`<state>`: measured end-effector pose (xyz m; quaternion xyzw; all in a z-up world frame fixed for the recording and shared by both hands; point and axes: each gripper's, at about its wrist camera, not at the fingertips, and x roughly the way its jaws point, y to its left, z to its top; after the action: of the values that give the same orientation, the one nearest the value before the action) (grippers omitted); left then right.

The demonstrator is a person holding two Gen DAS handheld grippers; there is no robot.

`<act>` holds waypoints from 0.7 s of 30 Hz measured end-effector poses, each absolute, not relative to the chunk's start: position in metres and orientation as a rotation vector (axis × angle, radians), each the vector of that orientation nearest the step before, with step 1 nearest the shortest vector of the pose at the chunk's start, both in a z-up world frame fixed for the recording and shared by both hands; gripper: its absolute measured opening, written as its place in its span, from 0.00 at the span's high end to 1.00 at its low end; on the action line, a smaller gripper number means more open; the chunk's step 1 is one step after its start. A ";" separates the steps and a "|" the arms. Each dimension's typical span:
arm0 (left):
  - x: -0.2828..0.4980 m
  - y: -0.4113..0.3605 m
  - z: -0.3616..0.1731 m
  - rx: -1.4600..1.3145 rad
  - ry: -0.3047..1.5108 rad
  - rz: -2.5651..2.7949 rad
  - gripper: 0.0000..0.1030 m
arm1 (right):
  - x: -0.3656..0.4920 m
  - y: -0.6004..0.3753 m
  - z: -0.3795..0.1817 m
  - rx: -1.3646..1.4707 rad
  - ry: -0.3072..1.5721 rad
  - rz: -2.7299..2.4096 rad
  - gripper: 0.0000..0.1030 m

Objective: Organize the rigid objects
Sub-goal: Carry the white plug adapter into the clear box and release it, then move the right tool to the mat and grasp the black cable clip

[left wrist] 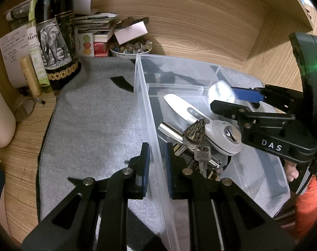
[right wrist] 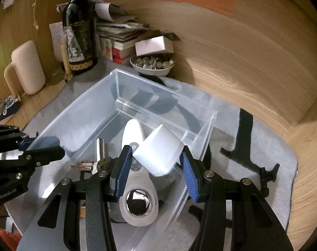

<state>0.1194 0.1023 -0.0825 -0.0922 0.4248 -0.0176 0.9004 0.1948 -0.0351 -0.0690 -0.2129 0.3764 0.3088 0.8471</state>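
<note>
A clear plastic bin (left wrist: 146, 104) (right wrist: 78, 113) stands on a grey mat. It holds a white handheld device with a chrome disc (left wrist: 225, 136) (right wrist: 137, 205), a bunch of keys (left wrist: 200, 156) and a chrome cylinder (left wrist: 171, 132) (right wrist: 100, 148). My left gripper (left wrist: 157, 163) straddles the bin's left wall, fingers narrowly apart; it also shows in the right wrist view (right wrist: 43, 146). My right gripper (right wrist: 156, 167) is over the bin, its fingers around a white cup-shaped object (right wrist: 160, 152), blurred in the left wrist view (left wrist: 221, 93). The right gripper (left wrist: 235, 100) shows there too.
A dark wine bottle (left wrist: 55, 31) (right wrist: 80, 31), paper stacks, a bowl of stones (left wrist: 130, 49) (right wrist: 152, 63) and a cream mug (right wrist: 27, 69) line the back of the wooden desk. A black T-shaped patch (right wrist: 244, 144) marks the mat to the right of the bin.
</note>
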 end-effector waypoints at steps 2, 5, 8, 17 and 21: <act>0.120 0.102 -0.082 -0.191 0.879 -0.036 0.87 | 0.194 -0.035 -0.069 -0.450 0.791 0.652 0.57; 0.120 0.102 -0.082 -0.191 0.879 -0.035 0.87 | 0.191 -0.037 -0.066 -0.442 0.786 0.653 0.53; 0.119 0.102 -0.082 -0.190 0.880 -0.037 0.87 | 0.188 -0.039 -0.061 -0.438 0.769 0.652 0.52; 0.120 0.102 -0.082 -0.190 0.880 -0.037 0.87 | 0.183 -0.063 -0.027 -0.366 0.667 0.600 0.38; 0.120 0.102 -0.082 -0.190 0.880 -0.036 0.87 | 0.189 -0.081 -0.012 -0.314 0.625 0.540 0.29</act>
<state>0.1199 0.1019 -0.0823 -0.0920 0.4253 -0.0173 0.9002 0.1886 -0.0811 -0.0122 -0.1521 0.3023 0.2613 0.9040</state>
